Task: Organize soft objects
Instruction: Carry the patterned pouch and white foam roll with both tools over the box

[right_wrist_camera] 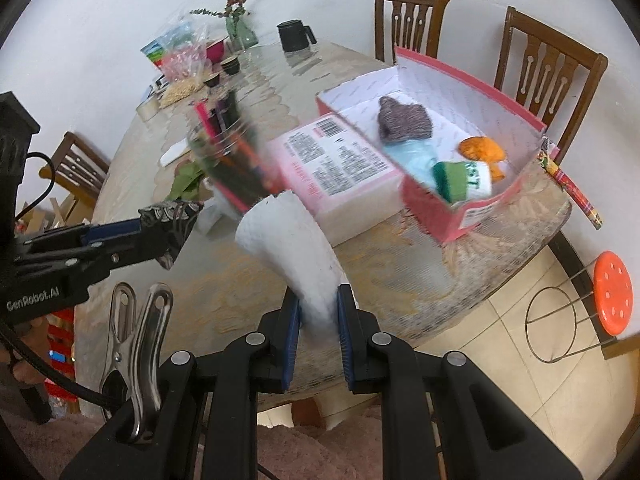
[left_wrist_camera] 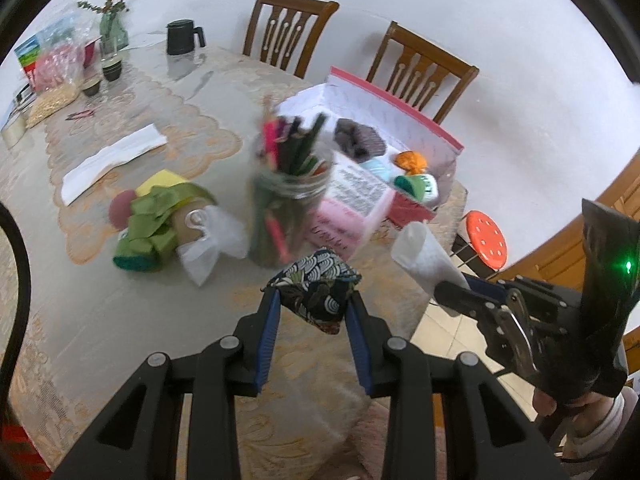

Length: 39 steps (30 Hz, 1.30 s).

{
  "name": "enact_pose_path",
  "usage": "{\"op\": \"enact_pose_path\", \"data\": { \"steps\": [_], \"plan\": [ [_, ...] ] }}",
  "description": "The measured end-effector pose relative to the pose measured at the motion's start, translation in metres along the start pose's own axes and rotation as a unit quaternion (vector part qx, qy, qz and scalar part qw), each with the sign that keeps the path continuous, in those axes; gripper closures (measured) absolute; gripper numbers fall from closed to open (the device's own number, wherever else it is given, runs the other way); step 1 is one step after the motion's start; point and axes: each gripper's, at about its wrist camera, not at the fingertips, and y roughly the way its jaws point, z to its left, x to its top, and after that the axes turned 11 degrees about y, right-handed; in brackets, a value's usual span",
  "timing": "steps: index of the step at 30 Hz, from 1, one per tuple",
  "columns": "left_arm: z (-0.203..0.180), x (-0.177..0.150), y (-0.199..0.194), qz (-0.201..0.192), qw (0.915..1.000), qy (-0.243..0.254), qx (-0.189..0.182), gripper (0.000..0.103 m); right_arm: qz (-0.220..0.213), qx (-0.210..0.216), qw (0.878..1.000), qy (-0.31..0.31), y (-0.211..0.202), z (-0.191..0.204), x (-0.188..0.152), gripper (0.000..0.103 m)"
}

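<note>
Left wrist view: the left hand-held gripper (left_wrist_camera: 312, 300) is clenched on a dark patterned pouch (left_wrist_camera: 314, 290) above the bench (left_wrist_camera: 120, 320). At 3 o'clock the right hand-held gripper (right_wrist_camera: 318, 300) grasps a white sock (right_wrist_camera: 292, 248). At 1 o'clock, beyond a jar of pencils (left_wrist_camera: 290, 200), sits a pink box (right_wrist_camera: 472, 208) holding rolled socks (right_wrist_camera: 464, 180).

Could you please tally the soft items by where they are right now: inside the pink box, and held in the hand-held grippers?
In the pink box: 4 (purple knit piece, light blue item, orange item, green-and-white sock roll)
Held: 2 (patterned pouch left, white cloth right)
Total: 6
</note>
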Motion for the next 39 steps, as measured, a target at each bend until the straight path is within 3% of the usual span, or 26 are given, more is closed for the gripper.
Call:
{"op": "enact_pose_path", "data": {
  "steps": [16,30,39],
  "plan": [
    [-0.060,0.062,0.034,-0.002,0.9995,0.028,-0.012,0.068,-0.009,0.007,1.000,-0.002,-0.006,-0.059,0.053,0.084],
    [-0.090,0.120,0.080,-0.009,0.9999,0.005,-0.002,0.068,-0.001,0.030,0.999,-0.017,0.005,-0.112,0.114,0.084],
    [-0.102,0.139,0.107,0.000,0.9999,-0.016,0.004,0.068,0.012,0.045,0.998,-0.042,0.021,-0.129,0.147,0.084]
  ]
}}
